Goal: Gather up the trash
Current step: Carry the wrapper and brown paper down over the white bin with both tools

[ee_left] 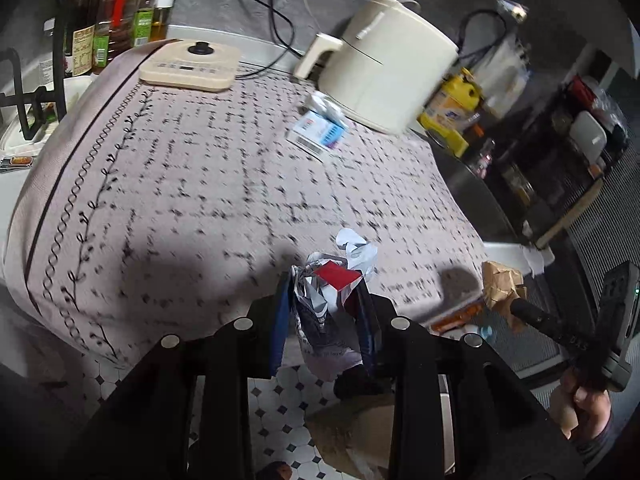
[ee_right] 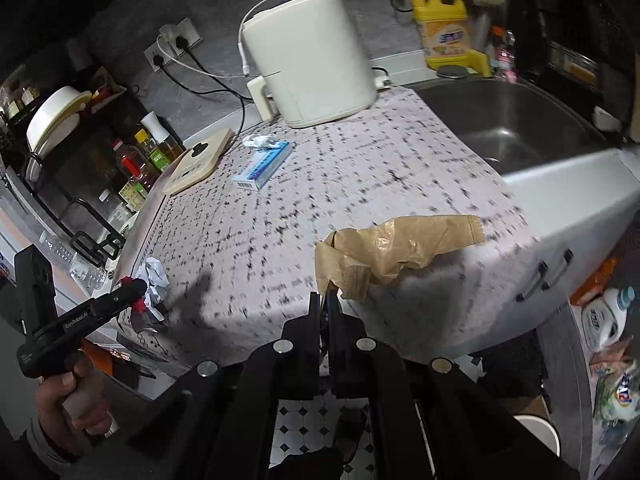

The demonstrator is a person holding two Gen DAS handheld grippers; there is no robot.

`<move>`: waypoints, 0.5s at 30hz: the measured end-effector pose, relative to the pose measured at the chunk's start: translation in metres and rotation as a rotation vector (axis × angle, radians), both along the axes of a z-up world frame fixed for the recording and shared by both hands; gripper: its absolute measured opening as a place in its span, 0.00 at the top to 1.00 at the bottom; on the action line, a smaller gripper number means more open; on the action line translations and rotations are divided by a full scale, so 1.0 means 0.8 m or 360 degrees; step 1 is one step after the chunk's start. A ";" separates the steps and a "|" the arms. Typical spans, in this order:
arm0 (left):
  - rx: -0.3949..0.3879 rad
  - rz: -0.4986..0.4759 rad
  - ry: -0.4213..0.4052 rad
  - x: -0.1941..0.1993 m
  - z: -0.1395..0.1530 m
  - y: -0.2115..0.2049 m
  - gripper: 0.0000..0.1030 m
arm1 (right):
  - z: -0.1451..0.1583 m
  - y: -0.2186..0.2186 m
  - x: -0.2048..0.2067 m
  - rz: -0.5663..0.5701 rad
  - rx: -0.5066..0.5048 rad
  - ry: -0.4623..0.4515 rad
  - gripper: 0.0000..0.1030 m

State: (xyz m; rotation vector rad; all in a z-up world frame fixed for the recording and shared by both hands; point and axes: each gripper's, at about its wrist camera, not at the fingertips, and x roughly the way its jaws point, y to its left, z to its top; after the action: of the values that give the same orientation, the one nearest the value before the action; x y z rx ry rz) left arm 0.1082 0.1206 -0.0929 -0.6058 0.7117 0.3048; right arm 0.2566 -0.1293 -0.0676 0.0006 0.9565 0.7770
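Only right wrist view shows sink [ee_right: 516, 120] behind claw-pinched brown wrapper [ee_right: 396, 248].

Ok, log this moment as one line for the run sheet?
left gripper: shut on crumpled wrapper | right gripper: shut on brown paper bag | still on tablecloth: blue box, tissue

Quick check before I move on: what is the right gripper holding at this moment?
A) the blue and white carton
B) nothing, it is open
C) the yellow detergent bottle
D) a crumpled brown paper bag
D: the right gripper is shut on the edge of the crumpled brown paper bag, which hangs above the cloth near the counter's front edge, while the blue and white carton lies untouched farther back.
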 end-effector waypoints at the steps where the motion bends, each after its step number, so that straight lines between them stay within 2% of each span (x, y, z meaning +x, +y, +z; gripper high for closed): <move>1: 0.0005 -0.0019 0.0008 0.000 0.000 -0.011 0.71 | -0.002 -0.012 -0.003 -0.0015 0.0001 0.0003 0.96; 15: -0.0013 -0.0422 0.0096 0.039 -0.033 -0.158 0.71 | -0.057 -0.221 -0.048 -0.0397 -0.0066 0.0137 0.96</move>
State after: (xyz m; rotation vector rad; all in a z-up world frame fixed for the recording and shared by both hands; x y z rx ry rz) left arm 0.1391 -0.0061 -0.1194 -0.5045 0.8418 0.0747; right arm 0.2180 -0.3059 -0.1134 0.1163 1.0318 0.5300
